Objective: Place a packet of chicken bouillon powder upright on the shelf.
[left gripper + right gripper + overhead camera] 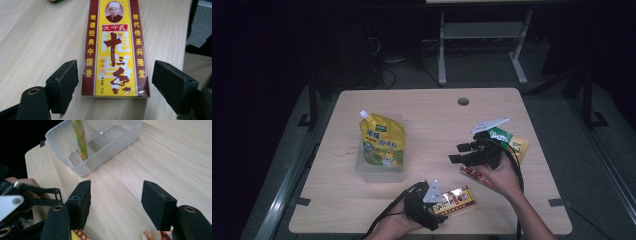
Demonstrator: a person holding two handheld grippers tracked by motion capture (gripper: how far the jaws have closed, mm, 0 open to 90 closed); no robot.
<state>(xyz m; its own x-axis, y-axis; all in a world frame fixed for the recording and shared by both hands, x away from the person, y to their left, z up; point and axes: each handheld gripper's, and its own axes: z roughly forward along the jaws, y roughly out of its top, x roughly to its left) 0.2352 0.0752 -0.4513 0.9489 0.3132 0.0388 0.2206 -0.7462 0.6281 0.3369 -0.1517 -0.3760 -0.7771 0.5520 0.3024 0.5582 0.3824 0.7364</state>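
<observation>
A long red and yellow spice box [115,50] lies flat on the wooden table [432,115], close to its front edge [458,199]. My left gripper [113,82] is open, one jaw on either side of the box's near end, with a small gap on both sides; in the high view the left gripper [436,206] sits at the box's left end. My right gripper [457,153] is open above the right half of the table with nothing between its jaws [116,200], and it faces a clear plastic container [100,152].
The clear container [362,167] stands at the table's left middle with a yellow spout pouch [383,142] upright in it. Under and behind the right hand lie a red packet [473,173] and green and yellow packets [511,141]. A round hole [463,101] is near the far edge.
</observation>
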